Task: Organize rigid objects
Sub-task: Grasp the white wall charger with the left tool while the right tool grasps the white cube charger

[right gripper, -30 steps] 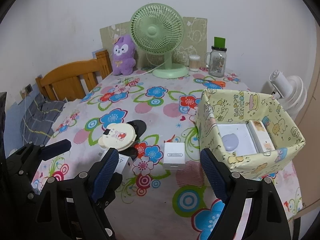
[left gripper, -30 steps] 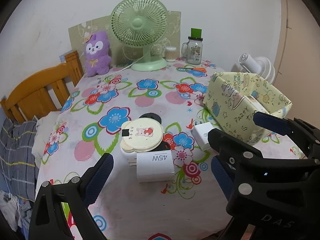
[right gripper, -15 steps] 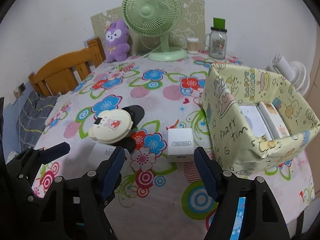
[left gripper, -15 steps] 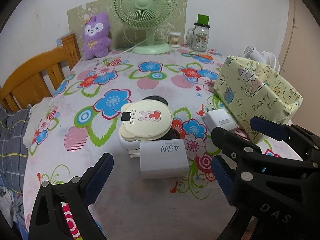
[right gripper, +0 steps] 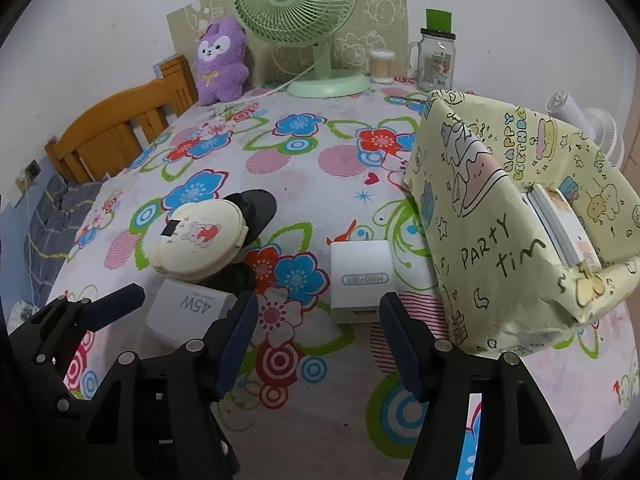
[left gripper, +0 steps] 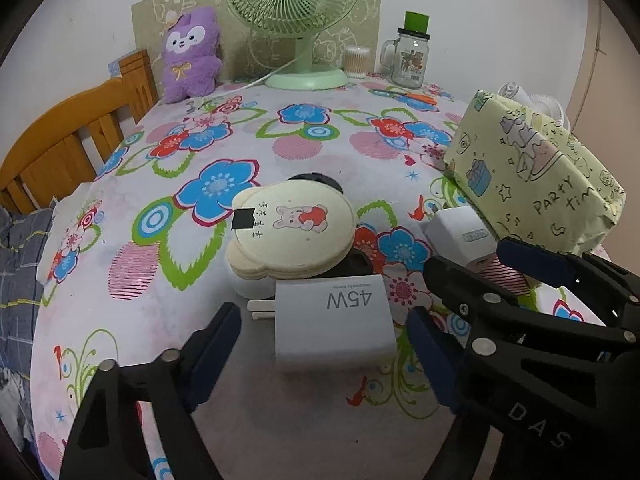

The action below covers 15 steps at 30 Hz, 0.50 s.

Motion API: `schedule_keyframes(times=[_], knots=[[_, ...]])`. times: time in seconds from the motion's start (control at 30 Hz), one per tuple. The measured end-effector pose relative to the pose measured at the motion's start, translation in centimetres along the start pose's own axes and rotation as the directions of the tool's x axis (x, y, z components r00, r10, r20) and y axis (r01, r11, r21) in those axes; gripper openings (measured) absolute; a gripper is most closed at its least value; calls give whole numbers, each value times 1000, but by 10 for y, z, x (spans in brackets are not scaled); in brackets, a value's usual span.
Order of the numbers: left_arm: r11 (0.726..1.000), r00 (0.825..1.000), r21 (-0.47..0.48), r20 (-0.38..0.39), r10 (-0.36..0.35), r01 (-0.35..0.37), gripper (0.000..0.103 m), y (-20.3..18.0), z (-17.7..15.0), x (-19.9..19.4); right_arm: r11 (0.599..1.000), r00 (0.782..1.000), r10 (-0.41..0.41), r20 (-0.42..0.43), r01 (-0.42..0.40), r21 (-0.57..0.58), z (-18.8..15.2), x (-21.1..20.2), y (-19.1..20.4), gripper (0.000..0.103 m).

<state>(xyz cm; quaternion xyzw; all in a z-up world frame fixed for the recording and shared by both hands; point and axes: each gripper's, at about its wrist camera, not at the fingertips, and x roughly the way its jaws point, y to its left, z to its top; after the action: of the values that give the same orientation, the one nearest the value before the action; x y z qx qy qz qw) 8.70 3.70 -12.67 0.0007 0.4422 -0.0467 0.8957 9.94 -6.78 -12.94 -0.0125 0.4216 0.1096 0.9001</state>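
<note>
Our left gripper (left gripper: 320,344) is closing around the 45W charger (left gripper: 334,326), pads not touching it; our right gripper (right gripper: 316,332) narrows toward the small white charger (right gripper: 360,278). Beyond lies the round cream case (left gripper: 292,228), then the yellow box (right gripper: 520,216).

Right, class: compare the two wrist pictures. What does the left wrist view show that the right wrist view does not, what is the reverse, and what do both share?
Only the left wrist view shows the prongs of the 45W charger.

Only the right wrist view looks into the yellow party box and shows the flat white items standing inside it.

Both show the 45W charger, the small white charger, the cream bear-shaped case, the green fan, the purple plush and the glass jar. Both grippers' fingers are closing, touching nothing yet.
</note>
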Motion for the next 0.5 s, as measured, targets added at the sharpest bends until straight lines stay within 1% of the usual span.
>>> schedule_keyframes(times=[0.07, 0.5], knots=[[1000, 1000, -5, -8, 13, -13, 76, 1, 0, 3, 1000, 1000, -13, 2, 13, -4, 1, 2, 0, 67], [1000, 1000, 3, 1, -14, 14, 75, 4, 3, 6, 997, 997, -76, -1, 76, -11, 8, 14, 2, 67]])
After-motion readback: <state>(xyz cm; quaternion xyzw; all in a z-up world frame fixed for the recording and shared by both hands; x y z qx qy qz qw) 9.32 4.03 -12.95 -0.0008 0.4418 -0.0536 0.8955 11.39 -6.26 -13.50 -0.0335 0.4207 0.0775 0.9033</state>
